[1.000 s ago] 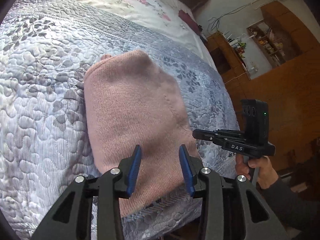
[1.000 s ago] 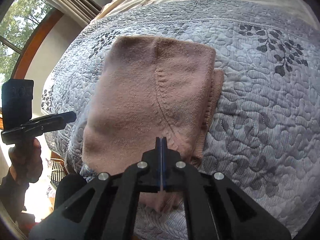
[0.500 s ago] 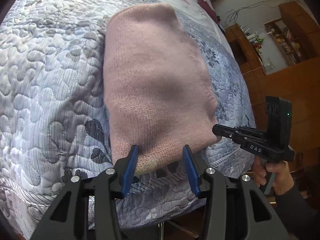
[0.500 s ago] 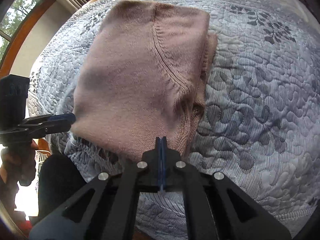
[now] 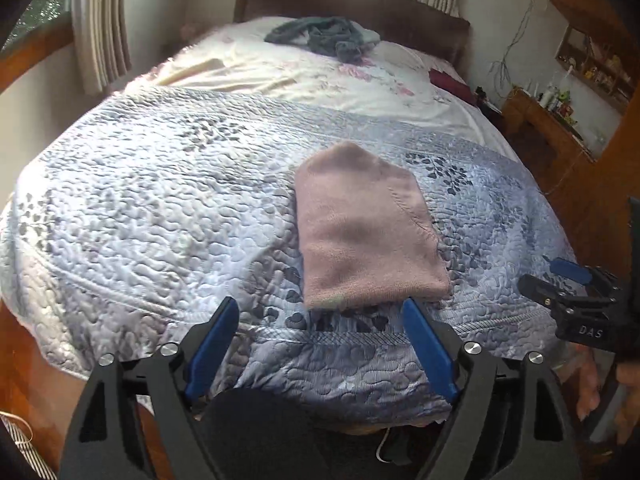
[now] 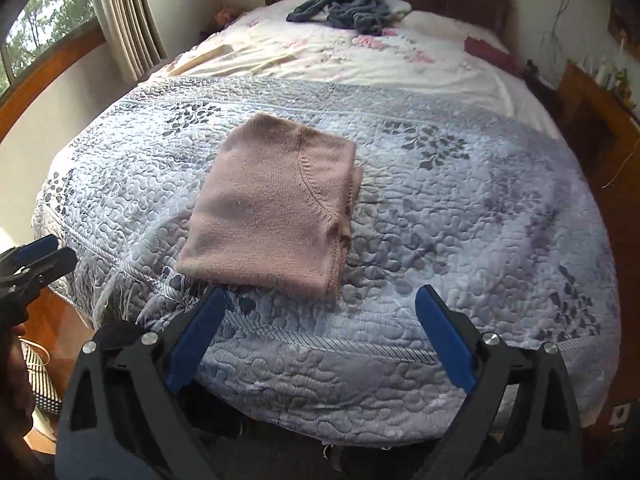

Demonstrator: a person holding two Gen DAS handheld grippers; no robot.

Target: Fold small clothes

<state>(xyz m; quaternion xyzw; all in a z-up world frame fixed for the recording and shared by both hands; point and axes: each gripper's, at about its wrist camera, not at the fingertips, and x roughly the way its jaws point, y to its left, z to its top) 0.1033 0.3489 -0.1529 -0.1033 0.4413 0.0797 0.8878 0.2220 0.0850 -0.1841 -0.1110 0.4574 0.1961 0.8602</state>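
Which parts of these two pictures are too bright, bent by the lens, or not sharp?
Left wrist view: the white sheet near the headboard is washed out by window light; the pink sweater looks slightly soft; the bed edges curve from fisheye distortion.
Right wrist view: the sweater's knit is sharper; the window is bright at upper left; corners go black.

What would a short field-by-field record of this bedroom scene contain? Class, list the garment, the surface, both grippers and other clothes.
garment: pink knitted garment, folded into a compact rectangle, lying flat
surface: blue-grey quilted bedspread, garment near its foot edge
left gripper: fingers wide open, empty, short of the garment
right gripper: fingers wide open, empty, short of the garment
other clothes: dark blue-grey heap near the headboard, unfolded
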